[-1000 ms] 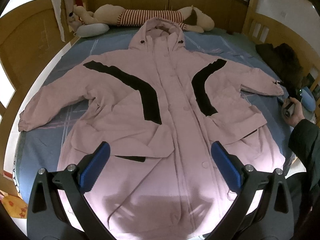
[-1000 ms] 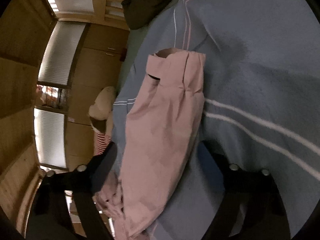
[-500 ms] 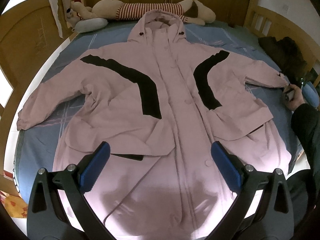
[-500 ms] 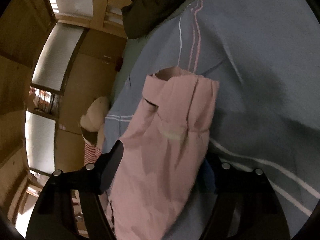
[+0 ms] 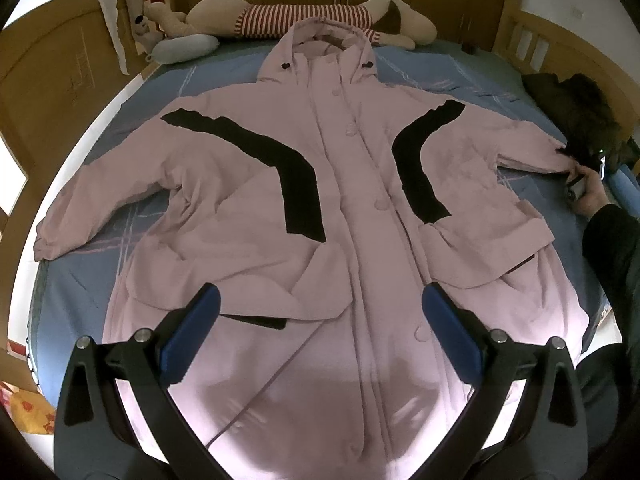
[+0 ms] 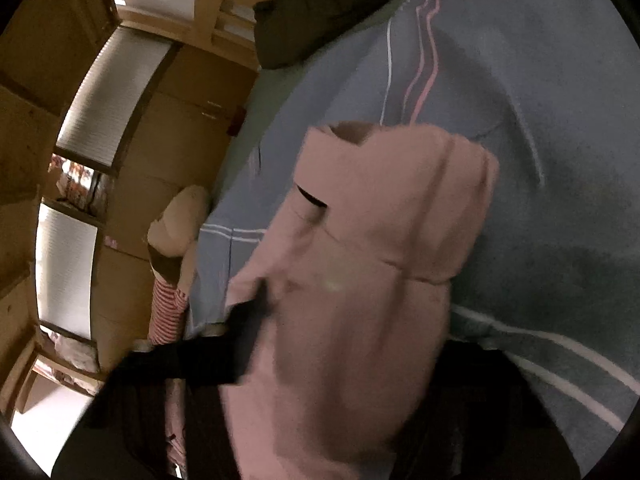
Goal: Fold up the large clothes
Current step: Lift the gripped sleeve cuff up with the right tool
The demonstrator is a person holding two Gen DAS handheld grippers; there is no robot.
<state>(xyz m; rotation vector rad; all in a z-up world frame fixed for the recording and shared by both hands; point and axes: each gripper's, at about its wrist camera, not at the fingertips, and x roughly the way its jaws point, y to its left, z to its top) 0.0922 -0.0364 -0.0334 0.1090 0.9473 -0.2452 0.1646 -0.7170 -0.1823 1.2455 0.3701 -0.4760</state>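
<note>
The pink coat (image 5: 344, 216) lies face up and spread flat on the blue bed sheet (image 5: 80, 312), hood toward the headboard and hem toward the left wrist camera, both sleeves thrown out to the sides; that open layout looks meant to give a clean start for folding, sleeves first. It is a long, padded, hooded coat with a buttoned front placket, curved black panels across the chest and flapped pockets low on each side; the cloth is rumpled around the pockets. The right sleeve cuff (image 6: 400, 208) is the part in hand; the right gripper (image 6: 348, 360) has just been closing, and its fingers now stand narrow with the pink cuff between them, apparently pinching it so the sleeve can be carried inward over the body. The left gripper (image 5: 320, 340) hovers above the hem, fingers wide and empty, probably waiting. A striped plush toy (image 5: 304, 20) lies past the hood, a dark garment (image 5: 576, 108) near the right sleeve.
</note>
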